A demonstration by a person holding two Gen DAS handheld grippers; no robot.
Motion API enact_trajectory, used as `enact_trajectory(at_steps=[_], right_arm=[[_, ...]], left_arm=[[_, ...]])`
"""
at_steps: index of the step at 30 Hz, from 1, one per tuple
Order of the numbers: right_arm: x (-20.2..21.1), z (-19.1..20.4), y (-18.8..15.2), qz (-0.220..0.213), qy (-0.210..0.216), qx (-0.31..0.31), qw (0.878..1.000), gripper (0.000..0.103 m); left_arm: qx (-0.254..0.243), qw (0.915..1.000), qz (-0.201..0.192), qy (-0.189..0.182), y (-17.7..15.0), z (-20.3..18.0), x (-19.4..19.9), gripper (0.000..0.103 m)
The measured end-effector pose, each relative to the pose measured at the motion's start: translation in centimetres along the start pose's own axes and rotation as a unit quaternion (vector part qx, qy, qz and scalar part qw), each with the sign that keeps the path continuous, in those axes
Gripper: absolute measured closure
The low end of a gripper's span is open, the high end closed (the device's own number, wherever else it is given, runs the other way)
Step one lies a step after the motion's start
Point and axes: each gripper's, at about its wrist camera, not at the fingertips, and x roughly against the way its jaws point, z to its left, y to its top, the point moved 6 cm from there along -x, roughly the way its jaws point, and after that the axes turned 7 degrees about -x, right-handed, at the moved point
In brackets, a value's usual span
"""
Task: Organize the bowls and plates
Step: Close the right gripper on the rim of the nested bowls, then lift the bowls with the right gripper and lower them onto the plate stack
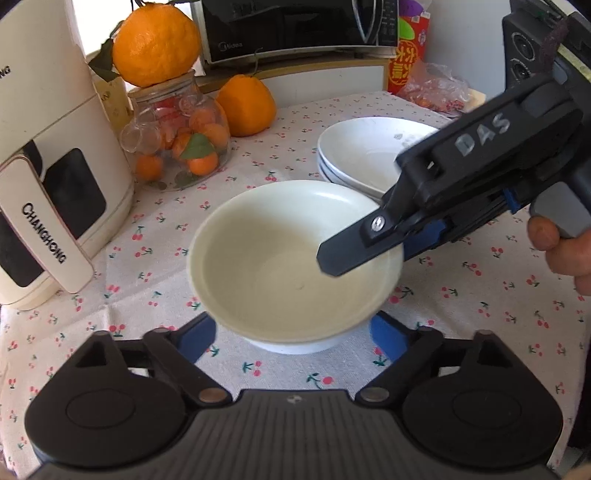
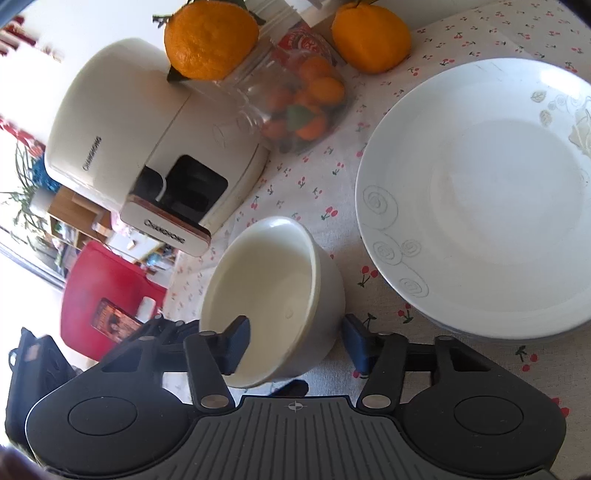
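Left gripper [image 1: 291,338]: jaws stand wide, one blue pad on each side of the cream bowl [image 1: 295,258]'s foot. Whether the pads touch the foot cannot be told; a sliver of cloth shows at the left pad. The bowl sits directly ahead of this gripper, centred between the fingers, rim blurred.

Right gripper [image 2: 295,347]: jaws about half open, straddling the bowl's near wall. In the right wrist view one finger [image 2: 236,343] reaches inside the bowl, the other [image 2: 356,341] stands outside, just beside the wall with a gap visible. From the left wrist view the same inner finger [image 1: 354,247] lies over the rim on the bowl's right side. No clamped grip is evident; contact of the inner pad cannot be told. A hand [image 1: 561,251] holds that gripper's handle at the right edge.

Bowl rests on a cherry-print tablecloth [image 1: 461,295].

Beyond the bowl, ahead and right of the left gripper: a stack of white plates [image 1: 362,155], apart from the bowl. The top plate carries a faint rose pattern.

Ahead and left: a cream appliance [image 1: 55,177] marked CHANGHONG, then a glass jar [image 1: 181,144] of small oranges with a large orange [image 1: 155,44] sitting on top. A second large orange [image 1: 245,105] rests behind the jar.

Farthest: a microwave [image 1: 295,29] on a shelf.
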Motion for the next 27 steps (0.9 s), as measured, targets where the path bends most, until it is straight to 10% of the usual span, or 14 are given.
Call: enact_trajectory(at_steps=[27], right_arm=[[3.3,2.2,1.4,-0.021,0.013,0.059,0.998,0.065]], left_arm=[[0.013,0.9986,-0.050,0.008,2.6,0.3,3.1,0.021]])
